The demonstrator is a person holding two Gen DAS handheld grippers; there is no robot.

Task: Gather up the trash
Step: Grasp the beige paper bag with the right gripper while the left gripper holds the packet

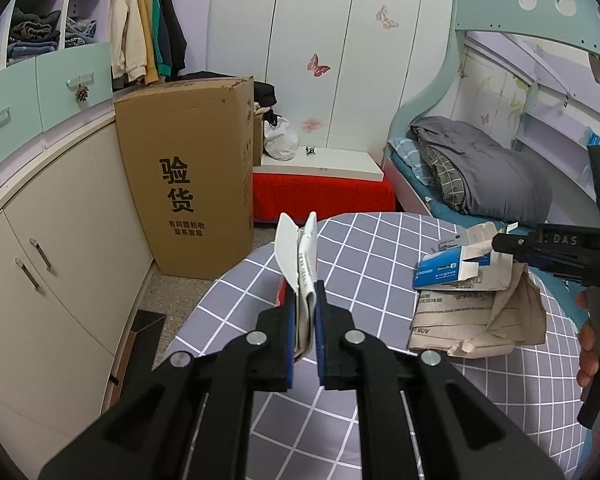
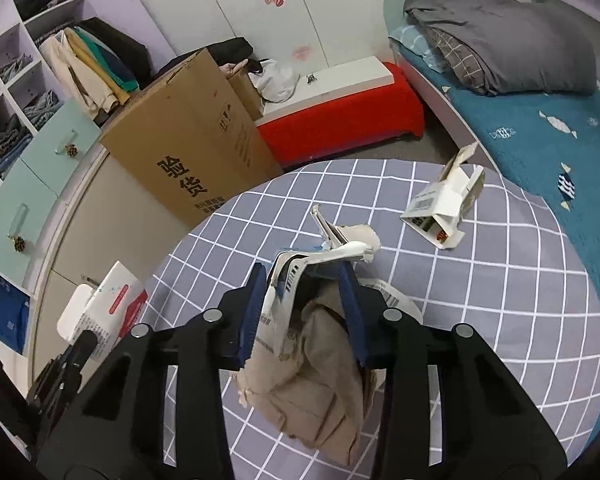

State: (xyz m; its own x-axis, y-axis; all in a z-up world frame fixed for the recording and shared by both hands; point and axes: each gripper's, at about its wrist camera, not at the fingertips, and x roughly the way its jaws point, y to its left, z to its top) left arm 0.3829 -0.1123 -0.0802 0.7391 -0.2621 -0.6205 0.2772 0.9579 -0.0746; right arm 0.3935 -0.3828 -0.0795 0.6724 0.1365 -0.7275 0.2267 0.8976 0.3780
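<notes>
Crumpled paper (image 2: pixel 312 368) in right claw (image 2: pixel 304 280), apparently

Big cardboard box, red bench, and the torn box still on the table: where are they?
big cardboard box (image 1: pixel 188 184): left wrist view, printed front face.
red bench (image 1: pixel 320 196): left wrist view, red front.
torn box (image 2: pixel 440 210): right wrist view, white flap.
</notes>
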